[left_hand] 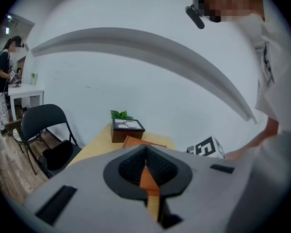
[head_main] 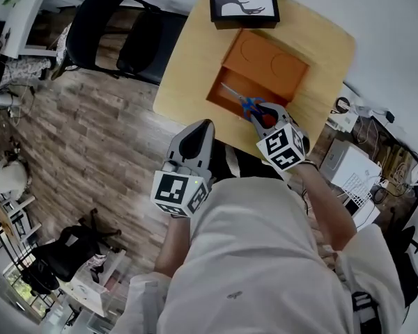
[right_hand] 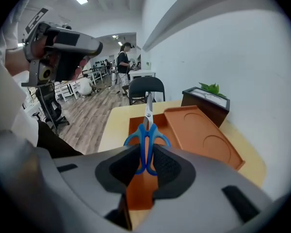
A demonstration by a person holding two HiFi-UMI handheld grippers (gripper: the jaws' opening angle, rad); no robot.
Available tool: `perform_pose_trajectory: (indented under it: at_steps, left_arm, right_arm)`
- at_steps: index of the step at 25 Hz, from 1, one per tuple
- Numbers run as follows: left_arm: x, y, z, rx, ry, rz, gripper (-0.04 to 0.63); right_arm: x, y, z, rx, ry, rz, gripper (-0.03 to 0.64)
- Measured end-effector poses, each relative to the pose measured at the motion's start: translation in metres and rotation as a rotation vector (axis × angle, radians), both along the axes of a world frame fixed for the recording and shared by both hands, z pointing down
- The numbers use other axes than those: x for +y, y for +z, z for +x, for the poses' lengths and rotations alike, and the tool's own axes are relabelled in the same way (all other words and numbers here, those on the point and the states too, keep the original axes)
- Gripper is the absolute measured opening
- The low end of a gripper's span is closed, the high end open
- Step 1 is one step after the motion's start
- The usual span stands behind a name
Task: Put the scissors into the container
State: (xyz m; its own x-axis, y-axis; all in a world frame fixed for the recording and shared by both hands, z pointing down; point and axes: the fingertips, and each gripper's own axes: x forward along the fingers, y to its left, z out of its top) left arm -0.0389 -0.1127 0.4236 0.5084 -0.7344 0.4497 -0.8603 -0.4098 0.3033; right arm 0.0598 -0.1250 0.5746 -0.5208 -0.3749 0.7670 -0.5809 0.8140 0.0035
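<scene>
My right gripper [right_hand: 146, 164] is shut on the blue handles of the scissors [right_hand: 147, 137], whose silver blades point forward over the open compartment of the orange container [right_hand: 196, 135]. In the head view the scissors [head_main: 242, 102] hang over the lower left part of the container [head_main: 261, 72], with the right gripper [head_main: 266, 119] just behind them at the table's near edge. My left gripper [head_main: 196, 139] is shut and holds nothing, off the table's near left side; its jaws [left_hand: 146, 171] meet.
The container lies on a light wooden table [head_main: 188, 68]. A dark box with a deer picture and a plant [head_main: 243, 4] stands at the table's far edge. A black folding chair [head_main: 118, 37] stands left of the table. Boxes and cables [head_main: 355, 165] lie on the right.
</scene>
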Motion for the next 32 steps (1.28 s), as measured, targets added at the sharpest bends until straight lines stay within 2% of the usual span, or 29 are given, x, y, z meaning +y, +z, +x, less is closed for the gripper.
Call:
perform_pose_trajectory:
  at_steps: [16, 32]
  left_arm:
    - [-0.006, 0.015, 0.007, 0.019, -0.012, -0.011, 0.006]
    - [0.002, 0.023, 0.001, 0.020, -0.043, -0.032, 0.005]
  right_arm:
    - [-0.003, 0.070, 0.012, 0.201, -0.001, -0.144, 0.084]
    - [-0.006, 0.091, 0.013, 0.322, -0.009, -0.189, 0.084]
